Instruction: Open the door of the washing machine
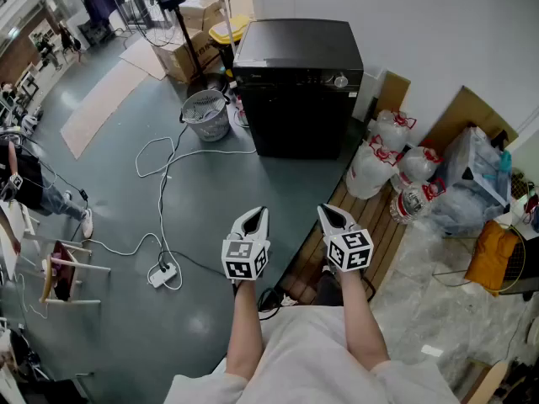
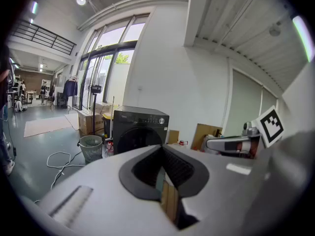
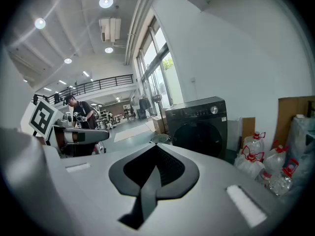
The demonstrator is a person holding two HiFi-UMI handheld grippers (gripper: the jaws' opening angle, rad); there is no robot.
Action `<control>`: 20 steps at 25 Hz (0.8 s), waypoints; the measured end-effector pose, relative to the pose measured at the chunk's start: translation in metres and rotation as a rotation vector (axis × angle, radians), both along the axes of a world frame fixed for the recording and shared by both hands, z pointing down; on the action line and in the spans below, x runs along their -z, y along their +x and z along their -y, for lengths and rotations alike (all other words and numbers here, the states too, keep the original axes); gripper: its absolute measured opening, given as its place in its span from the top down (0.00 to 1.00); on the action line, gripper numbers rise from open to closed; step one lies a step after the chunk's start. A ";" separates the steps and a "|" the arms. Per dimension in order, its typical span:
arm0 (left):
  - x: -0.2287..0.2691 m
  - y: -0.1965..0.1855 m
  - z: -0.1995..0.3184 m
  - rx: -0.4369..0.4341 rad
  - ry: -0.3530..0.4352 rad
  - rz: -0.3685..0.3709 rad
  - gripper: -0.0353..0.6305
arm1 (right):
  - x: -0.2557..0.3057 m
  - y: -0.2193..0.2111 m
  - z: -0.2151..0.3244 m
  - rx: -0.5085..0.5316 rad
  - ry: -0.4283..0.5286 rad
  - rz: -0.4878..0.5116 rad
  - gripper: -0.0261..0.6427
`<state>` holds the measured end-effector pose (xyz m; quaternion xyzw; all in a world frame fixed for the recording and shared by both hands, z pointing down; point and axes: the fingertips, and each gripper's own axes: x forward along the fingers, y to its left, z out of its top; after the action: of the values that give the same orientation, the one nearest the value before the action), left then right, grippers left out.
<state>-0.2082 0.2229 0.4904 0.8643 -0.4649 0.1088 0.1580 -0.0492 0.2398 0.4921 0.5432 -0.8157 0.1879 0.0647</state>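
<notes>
A person holds 2 grey grippers, the left gripper (image 1: 253, 218) and right gripper (image 1: 333, 215), both closed and empty, well short of the black front-loading washing machine (image 1: 296, 87), its door shut.

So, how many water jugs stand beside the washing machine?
4: big jug next to the washing machine, second jug behind it, third jug further right, fourth jug lowest in the head view. More may be hidden.

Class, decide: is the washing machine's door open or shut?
Shut: the round door lies flush with the front of the washing machine.
</notes>
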 end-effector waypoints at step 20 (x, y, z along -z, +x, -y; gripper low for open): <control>-0.021 -0.024 0.049 0.048 -0.046 0.005 0.86 | -0.014 -0.015 0.061 0.037 -0.015 0.063 0.96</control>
<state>-0.2321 0.1736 0.5110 0.8489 -0.4831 0.1179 0.1793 -0.0647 0.1786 0.5063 0.5211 -0.8259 0.2101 0.0465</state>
